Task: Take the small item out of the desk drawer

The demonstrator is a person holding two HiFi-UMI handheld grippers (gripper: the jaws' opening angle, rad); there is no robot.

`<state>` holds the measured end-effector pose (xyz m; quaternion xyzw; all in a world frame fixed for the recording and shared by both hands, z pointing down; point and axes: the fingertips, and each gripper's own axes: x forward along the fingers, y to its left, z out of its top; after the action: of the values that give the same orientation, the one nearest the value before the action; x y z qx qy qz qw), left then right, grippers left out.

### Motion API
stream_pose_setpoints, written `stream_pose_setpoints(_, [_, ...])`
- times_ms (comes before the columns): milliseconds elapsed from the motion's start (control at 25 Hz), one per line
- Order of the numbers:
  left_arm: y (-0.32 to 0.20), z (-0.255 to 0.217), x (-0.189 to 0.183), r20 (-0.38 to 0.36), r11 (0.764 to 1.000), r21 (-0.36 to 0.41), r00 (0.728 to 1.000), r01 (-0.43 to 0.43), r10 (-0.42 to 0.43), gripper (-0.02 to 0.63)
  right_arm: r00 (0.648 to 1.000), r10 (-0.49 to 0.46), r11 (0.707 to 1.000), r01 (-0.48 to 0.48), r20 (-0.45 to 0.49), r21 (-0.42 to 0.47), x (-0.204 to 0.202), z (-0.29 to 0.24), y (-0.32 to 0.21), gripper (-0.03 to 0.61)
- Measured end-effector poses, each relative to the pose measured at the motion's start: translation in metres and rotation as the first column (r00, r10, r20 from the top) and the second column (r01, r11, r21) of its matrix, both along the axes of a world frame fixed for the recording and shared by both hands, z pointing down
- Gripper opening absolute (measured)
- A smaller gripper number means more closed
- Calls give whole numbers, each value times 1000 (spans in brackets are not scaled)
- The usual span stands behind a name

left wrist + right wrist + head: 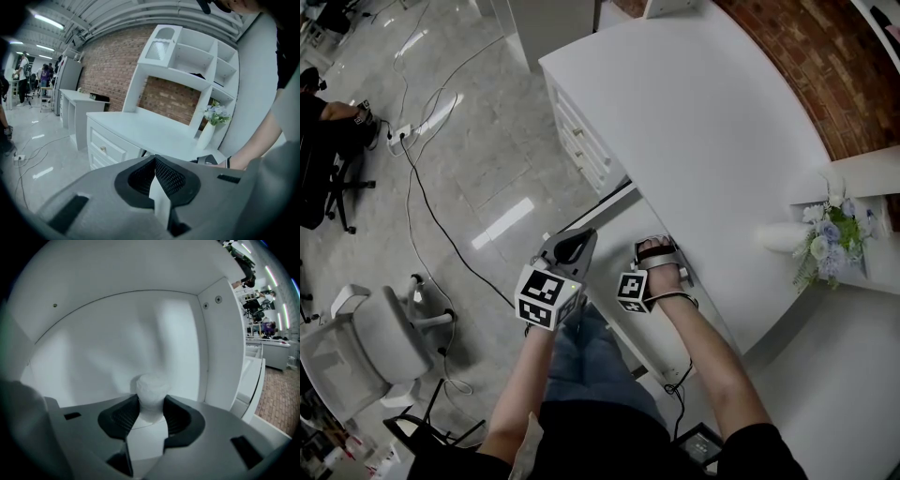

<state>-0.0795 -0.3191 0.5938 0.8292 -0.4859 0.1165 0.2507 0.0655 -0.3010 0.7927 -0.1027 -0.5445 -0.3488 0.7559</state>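
Observation:
My right gripper [656, 249] reaches under the front edge of the white desk [703, 141], into the drawer. In the right gripper view its two dark pads [119, 416] are shut on a small white item [151, 389] with a rounded top, which stands out from between them. White drawer walls [117, 329] surround it. My left gripper [579, 239] hangs in front of the desk at knee height, shut with nothing in it. In the left gripper view, that gripper [154, 158] points along the desk front and its mesh pads meet at the tips.
A vase of pale flowers [825, 234] stands at the desk's right end, under a white shelf unit [187, 56]. A stack of small drawers [581, 141] fronts the desk's far part. On the floor to the left are an office chair [366, 347] and cables [422, 187].

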Motion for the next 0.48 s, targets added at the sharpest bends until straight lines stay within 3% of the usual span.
stream_pose_setpoints(160, [-1,-3,-2,5,1000,8,1000,-7,7,9,998,34,999,-35,58,20,-8,-16,0,156])
stream_pose_setpoints(320, [-4,-17,1,5,999,31,1000,-22,22,9,968,148,987,-158,202,34,-17,-49,-2,156])
stream_pose_setpoints(400, [-6,-27,0,11,999,47,1000,-25,24,9,913,249,964,-267,322,10,-21,-74,-3,156])
stream_pose_setpoints(480, [-13,-37,-2,17,997,73,999,-31,29,9,813,360,919,-393,458,-24,-23,-104,-11,156])
